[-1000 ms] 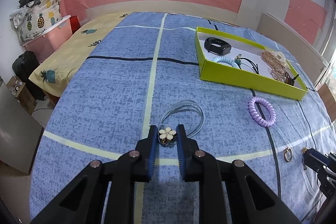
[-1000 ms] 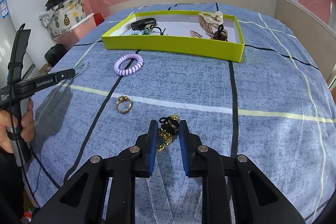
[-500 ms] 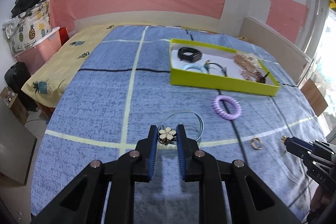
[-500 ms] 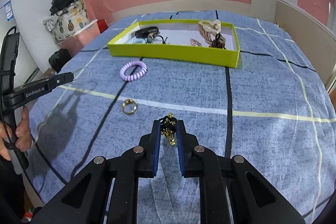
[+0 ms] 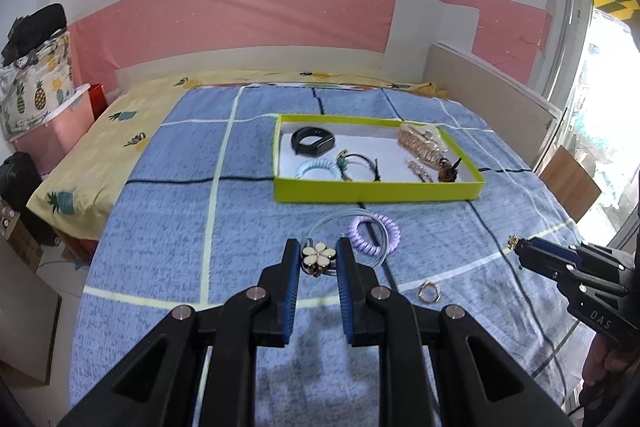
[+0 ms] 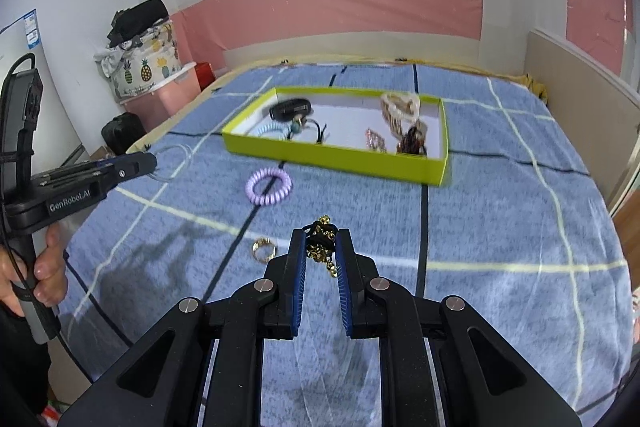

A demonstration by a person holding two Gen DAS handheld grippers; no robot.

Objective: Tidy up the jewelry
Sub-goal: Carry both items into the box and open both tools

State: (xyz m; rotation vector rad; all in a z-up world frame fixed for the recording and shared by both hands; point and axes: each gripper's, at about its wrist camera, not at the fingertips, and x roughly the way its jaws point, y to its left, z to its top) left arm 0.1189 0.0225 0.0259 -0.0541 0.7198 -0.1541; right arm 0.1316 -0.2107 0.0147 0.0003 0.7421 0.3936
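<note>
My left gripper (image 5: 318,259) is shut on a white flower charm (image 5: 317,255) whose pale blue cord loop (image 5: 360,223) hangs clear of the bedspread. My right gripper (image 6: 321,247) is shut on a black and gold chain piece (image 6: 320,243), lifted off the bed. A lime-green tray (image 5: 376,191) lies farther up the bed and holds a black band (image 5: 313,141), a blue coil tie and several other pieces. On the blue bedspread between the grippers and the tray lie a purple coil hair tie (image 6: 268,185) and a small gold ring (image 6: 264,251).
The bed's wooden side board (image 6: 580,95) runs along the right. At the left, beyond the bed's edge, stand a pink storage box (image 5: 44,131) with a pineapple-print bag on top and a black bag on the floor. A person's hand (image 6: 48,267) grips the left tool's handle.
Both grippers have risen off the bedspread with their pieces. The right gripper's jaws closed in on the chain piece. The tray now sits more centred in both views.
</note>
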